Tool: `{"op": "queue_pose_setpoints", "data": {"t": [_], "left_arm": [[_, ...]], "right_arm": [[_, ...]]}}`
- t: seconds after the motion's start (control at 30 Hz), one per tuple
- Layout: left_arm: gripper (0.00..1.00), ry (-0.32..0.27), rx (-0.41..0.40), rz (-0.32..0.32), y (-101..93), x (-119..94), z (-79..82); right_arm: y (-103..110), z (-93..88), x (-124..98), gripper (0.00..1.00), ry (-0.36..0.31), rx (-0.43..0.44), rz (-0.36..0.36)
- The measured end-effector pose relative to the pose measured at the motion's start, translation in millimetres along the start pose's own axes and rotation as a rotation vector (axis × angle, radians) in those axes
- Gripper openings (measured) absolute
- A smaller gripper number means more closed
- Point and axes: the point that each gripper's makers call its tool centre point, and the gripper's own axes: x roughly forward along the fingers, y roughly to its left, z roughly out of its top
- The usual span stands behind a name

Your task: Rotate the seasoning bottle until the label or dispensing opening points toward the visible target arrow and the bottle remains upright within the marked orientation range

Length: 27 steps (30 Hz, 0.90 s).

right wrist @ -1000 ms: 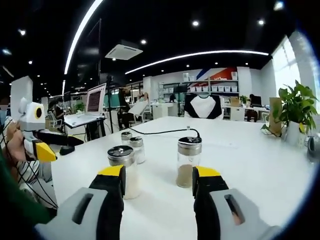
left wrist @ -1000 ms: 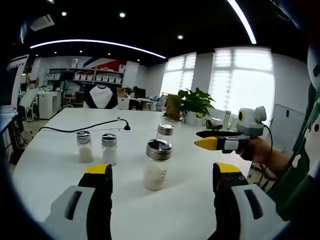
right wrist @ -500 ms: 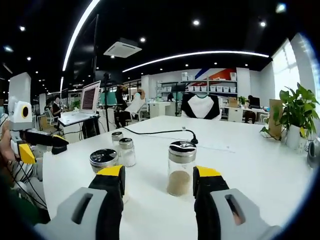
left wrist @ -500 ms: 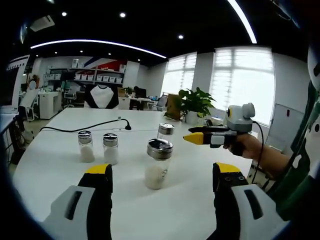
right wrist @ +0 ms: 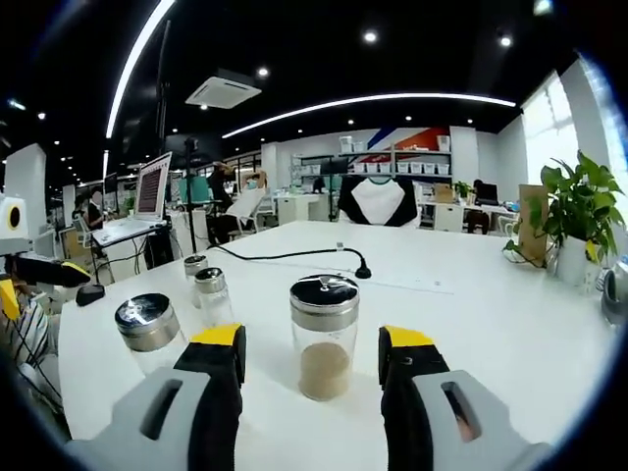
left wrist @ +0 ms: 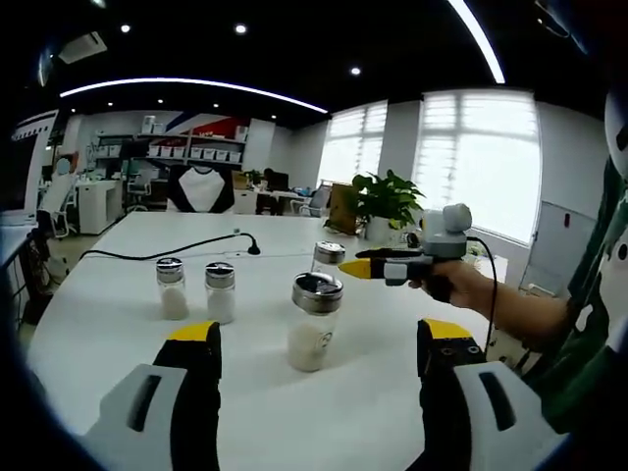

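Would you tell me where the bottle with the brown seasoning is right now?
In the right gripper view, the brown seasoning bottle stands upright on the white table, centred just beyond the right gripper, whose jaws are open.

A large white table (left wrist: 108, 324) is carrying four glass shakers with metal caps. In the left gripper view, the nearest shaker (left wrist: 314, 321) is standing upright holding white grains, with a second shaker (left wrist: 327, 258) just behind it. Two smaller shakers (left wrist: 196, 290) are standing side by side to the left, further back. A black cable (left wrist: 162, 250) is lying across the far part of the tabletop. A potted plant (left wrist: 385, 207) is sitting at the far right edge.
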Motion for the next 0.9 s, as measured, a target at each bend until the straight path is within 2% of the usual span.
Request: {"op": "queue_pose_setpoints", "data": {"t": [0.37, 0.6, 0.7, 0.9], "left_arm": [[0.86, 0.003, -0.002, 0.0, -3.5, 4.0, 1.3], [0.86, 0.017, 0.013, -0.029, -12.6, 11.3, 4.0], [0.86, 0.018, 0.018, -0.039, -13.7, 13.8, 4.9], [0.86, 0.02, 0.025, -0.044, -13.0, 13.7, 5.5]], "right_arm": [[-3.8, -10.9, 33.4, 0.54, 0.039, 0.01, 0.009], [-8.3, -13.9, 48.3, 0.54, 0.053, 0.04, -0.016], [-12.4, -10.6, 54.3, 0.53, 0.04, 0.054, -0.036], [-12.2, -14.6, 62.5, 0.5, 0.058, 0.054, -0.045]]}}
